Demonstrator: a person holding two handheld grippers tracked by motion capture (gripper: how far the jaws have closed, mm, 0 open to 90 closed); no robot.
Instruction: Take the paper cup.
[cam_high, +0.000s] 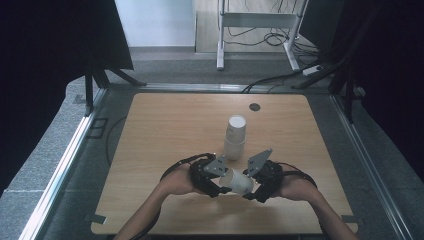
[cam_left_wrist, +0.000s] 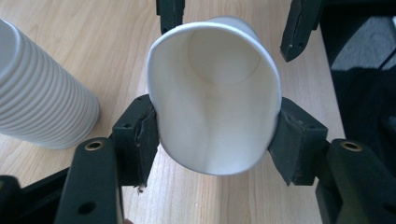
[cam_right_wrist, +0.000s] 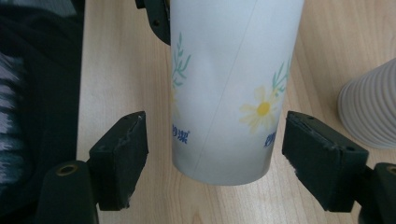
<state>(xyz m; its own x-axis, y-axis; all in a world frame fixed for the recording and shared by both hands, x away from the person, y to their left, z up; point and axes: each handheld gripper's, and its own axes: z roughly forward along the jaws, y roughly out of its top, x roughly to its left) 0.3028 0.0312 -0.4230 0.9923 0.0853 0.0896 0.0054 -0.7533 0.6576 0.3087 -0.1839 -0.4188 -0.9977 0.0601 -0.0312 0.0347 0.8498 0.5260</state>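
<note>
Nearest the camera, the person's two forearms come in over the near edge of the counter (cam_high: 150, 150), each hand carrying a gripper, and between them lies a single paper cup (cam_high: 239, 182) held on its side, just in front of the stack of cups (cam_high: 235, 137) that stands upright near the counter's middle.

The left gripper (cam_left_wrist: 215, 135) has its jaws clamped on the cup's rim, squeezing the mouth into an oval. The right gripper (cam_right_wrist: 215, 140) faces the cup's base end; its jaws stand apart on either side of the flowered wall, with a gap on each side, so it grips nothing.

By my reading, the cup is being passed or steadied between the two grippers, near the stack. The next move seems to call for the right jaws to close gently on the base end, lightly enough not to crush the thin wall, before the left lets go of the rim.

Counted: one loose cup, one stack of nested cups whose number I cannot tell, two grippers, and one small dark disc (cam_high: 255, 107) beyond the stack, toward the far edge.
</note>
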